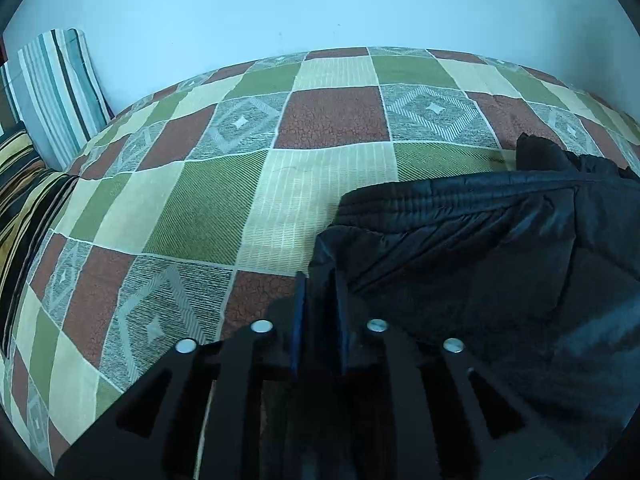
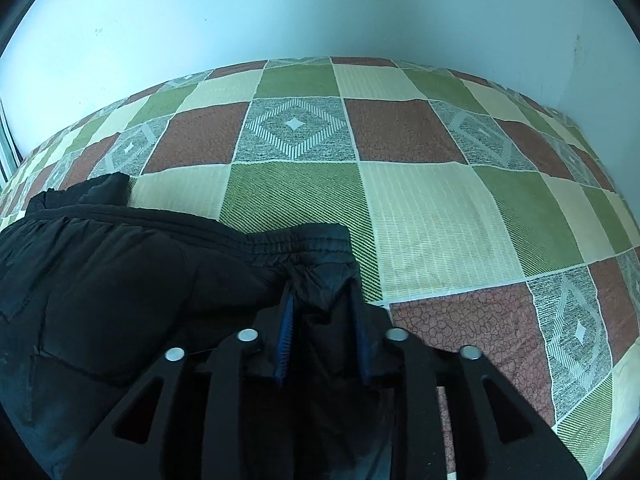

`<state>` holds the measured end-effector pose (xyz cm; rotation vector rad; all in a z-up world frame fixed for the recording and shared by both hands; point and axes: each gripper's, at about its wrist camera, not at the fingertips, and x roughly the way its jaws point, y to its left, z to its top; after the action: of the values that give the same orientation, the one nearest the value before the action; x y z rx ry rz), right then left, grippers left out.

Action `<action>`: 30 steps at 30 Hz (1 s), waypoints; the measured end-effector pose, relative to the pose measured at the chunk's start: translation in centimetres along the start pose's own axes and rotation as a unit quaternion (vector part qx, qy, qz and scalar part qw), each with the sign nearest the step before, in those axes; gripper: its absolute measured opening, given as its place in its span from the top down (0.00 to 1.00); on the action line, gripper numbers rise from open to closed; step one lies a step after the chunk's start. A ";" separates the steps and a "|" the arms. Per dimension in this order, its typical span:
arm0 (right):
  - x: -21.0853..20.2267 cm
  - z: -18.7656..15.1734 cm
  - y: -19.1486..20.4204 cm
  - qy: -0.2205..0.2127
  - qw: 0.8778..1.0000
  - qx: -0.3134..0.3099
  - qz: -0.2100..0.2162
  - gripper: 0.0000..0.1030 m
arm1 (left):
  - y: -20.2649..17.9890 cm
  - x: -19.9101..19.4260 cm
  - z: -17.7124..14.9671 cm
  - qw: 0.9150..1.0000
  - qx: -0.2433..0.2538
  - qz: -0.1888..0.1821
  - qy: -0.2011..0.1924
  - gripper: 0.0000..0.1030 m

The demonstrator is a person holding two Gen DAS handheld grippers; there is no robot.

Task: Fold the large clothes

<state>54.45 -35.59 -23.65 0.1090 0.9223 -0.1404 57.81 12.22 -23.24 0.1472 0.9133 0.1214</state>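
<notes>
A black padded jacket (image 1: 480,248) lies on a bed with a checkered green, cream, brown and grey cover (image 1: 280,184). In the left wrist view it fills the right side, its ribbed hem toward the far side. My left gripper (image 1: 320,280) is shut on the jacket's left corner. In the right wrist view the jacket (image 2: 120,280) fills the left side on the same cover (image 2: 440,208). My right gripper (image 2: 322,292) is shut on the jacket's right corner by the ribbed hem, with cloth bunched between the fingers.
A striped pillow (image 1: 60,92) leans on the pale wall (image 1: 320,0) at the far left of the bed, with a dark striped cushion (image 1: 28,200) below it. The wall runs along the bed's far side in both views.
</notes>
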 end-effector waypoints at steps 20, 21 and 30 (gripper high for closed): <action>-8.5 -0.5 13.3 -0.068 0.996 0.011 0.060 0.47 | -10.8 -11.2 -0.1 0.992 -0.018 -0.113 -0.059 0.38; -8.1 -0.8 14.0 -0.060 0.996 0.008 0.058 0.47 | -11.5 -10.7 -0.4 0.992 -0.018 -0.111 -0.051 0.38; -3.4 -3.2 15.4 -0.016 1.000 -0.019 0.019 0.42 | -13.6 -6.1 -2.4 0.997 0.008 -0.078 -0.014 0.34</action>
<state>52.45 -19.66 -22.31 0.0891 0.8907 -0.0903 52.76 -1.99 -22.33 0.0921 0.8942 -0.0335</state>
